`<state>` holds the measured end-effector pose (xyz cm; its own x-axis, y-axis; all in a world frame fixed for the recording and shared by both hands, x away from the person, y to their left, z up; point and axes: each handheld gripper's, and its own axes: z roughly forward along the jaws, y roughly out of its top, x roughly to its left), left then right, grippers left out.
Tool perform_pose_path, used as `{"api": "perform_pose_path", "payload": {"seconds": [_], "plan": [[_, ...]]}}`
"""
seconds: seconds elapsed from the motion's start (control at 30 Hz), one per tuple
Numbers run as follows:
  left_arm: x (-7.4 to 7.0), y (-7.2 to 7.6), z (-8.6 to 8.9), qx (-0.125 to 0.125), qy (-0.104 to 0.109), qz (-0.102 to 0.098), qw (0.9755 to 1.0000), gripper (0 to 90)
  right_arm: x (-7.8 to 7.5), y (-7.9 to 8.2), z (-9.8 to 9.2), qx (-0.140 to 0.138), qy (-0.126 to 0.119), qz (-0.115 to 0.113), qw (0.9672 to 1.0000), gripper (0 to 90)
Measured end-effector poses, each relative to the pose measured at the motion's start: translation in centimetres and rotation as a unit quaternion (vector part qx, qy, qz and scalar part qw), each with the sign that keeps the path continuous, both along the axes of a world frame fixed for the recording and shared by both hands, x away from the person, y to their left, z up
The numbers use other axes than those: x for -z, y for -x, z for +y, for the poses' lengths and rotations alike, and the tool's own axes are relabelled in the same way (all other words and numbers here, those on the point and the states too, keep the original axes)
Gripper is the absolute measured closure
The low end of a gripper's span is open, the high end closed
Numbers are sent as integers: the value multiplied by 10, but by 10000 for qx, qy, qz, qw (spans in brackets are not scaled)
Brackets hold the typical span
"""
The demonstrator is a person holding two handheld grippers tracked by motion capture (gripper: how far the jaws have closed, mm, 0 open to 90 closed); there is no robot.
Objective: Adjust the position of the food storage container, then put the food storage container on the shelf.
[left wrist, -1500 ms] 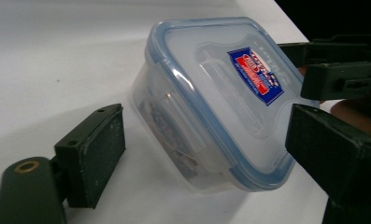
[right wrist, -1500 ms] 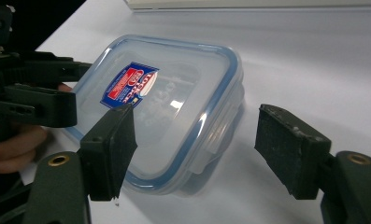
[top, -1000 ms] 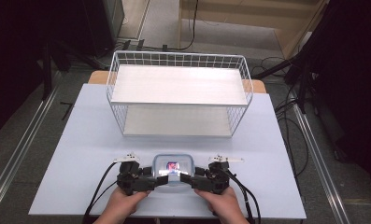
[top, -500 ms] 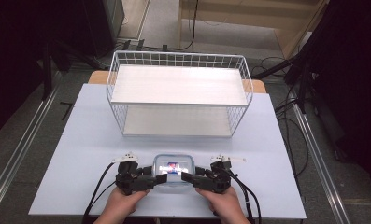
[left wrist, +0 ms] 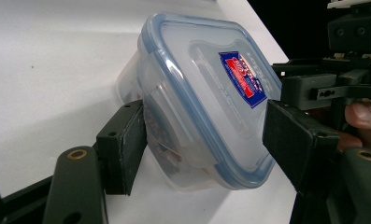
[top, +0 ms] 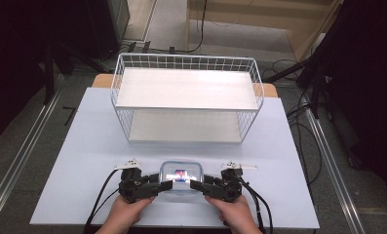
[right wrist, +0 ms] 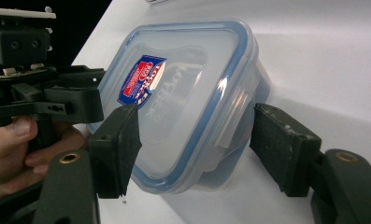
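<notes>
Clear plastic container [top: 181, 176] with blue-rimmed lid sits at the near edge of my worktop [top: 84, 146], dead centre between my two hands. Lid is on, red and blue label [left wrist: 243, 78] facing up.

Left tongs [top: 163, 185] come in from the container's left end. Jaws have just been closing, with that end between them. In the left gripper view one pad sits right against the container's side wall, by the lid clip; the other is at the lid rim on the opposite side. I can't tell whether either actually presses yet.

Right tongs [top: 199, 185] come in from the right end, mirror layout. Jaws have just been narrowing a little too. In the right gripper view the near pad is at the lid rim, but the far pad stands clear of the wall with worktop showing in the gap. So spread, straddling the container, not pinching.

Container rests flat on the worktop in the high view. White wire basket shelf [top: 186, 109] stands farther back, well apart from it.
</notes>
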<state>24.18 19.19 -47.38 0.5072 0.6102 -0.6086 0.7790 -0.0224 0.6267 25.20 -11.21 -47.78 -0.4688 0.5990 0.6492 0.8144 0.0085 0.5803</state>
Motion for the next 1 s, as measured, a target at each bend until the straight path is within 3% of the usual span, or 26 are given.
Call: {"api": "perform_pose_path", "payload": {"seconds": [0.23,0.43,0.5,0.83,1.0], "plan": [[-2,1,1,4,-11,-26,10000,352,0,0,1,-59,-39,69,10000,350],[-4,3,1,68,-90,-93,9999,359,-1,3,0,-89,33,-38,9999,359],[-7,4,3,39,-47,-144,9999,404,-3,3,-4,18,-137,71,9999,433],[-10,7,4,39,-84,-223,9997,468,-5,8,-8,-22,-142,-28,9999,483],[-12,10,4,44,-127,-395,9991,492,-7,12,-9,-43,-112,-158,9998,509]]}}
